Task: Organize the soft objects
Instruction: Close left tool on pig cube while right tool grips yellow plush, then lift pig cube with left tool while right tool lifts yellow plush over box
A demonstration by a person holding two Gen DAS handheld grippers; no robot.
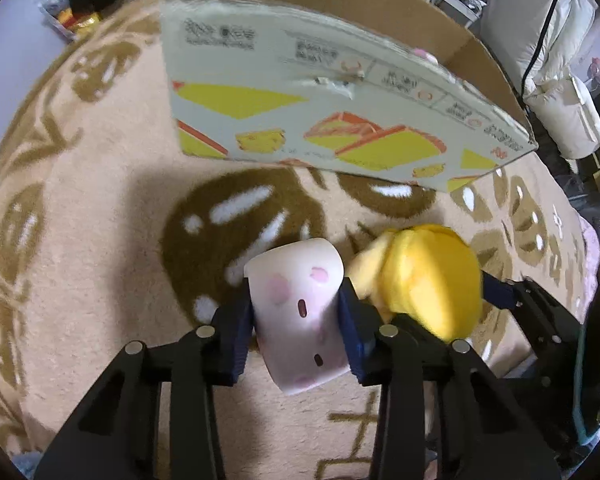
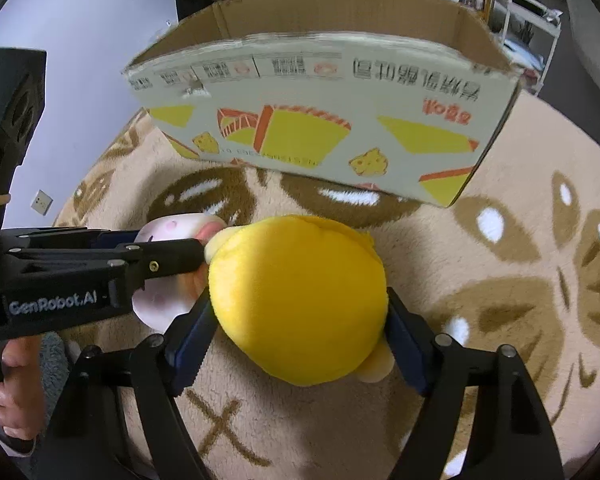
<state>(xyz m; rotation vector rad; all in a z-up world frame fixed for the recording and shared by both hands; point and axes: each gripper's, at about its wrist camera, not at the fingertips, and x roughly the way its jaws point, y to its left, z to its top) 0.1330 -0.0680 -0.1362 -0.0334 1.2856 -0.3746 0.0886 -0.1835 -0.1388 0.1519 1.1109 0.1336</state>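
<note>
Left gripper [image 1: 298, 316] clamped across white squishy toy [image 1: 300, 304] on the rug [image 1: 100, 240]: soft, light, grip mid-body. Right gripper [image 2: 300, 320] wide, pads against yellow plush [image 2: 296, 296] just right of it; compressible, hold the belly. Cardboard box [image 2: 320, 128] beyond.

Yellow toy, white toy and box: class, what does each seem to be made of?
Yellow toy: plush fabric, probably stuffed; short fuzzy nap, rounded bulging shape.
White toy: smooth matte surface with printed pink marks; possibly squishy foam, hard to confirm.
Box: corrugated cardboard; brown inside, printed white outside, fluted cut edge.
</note>
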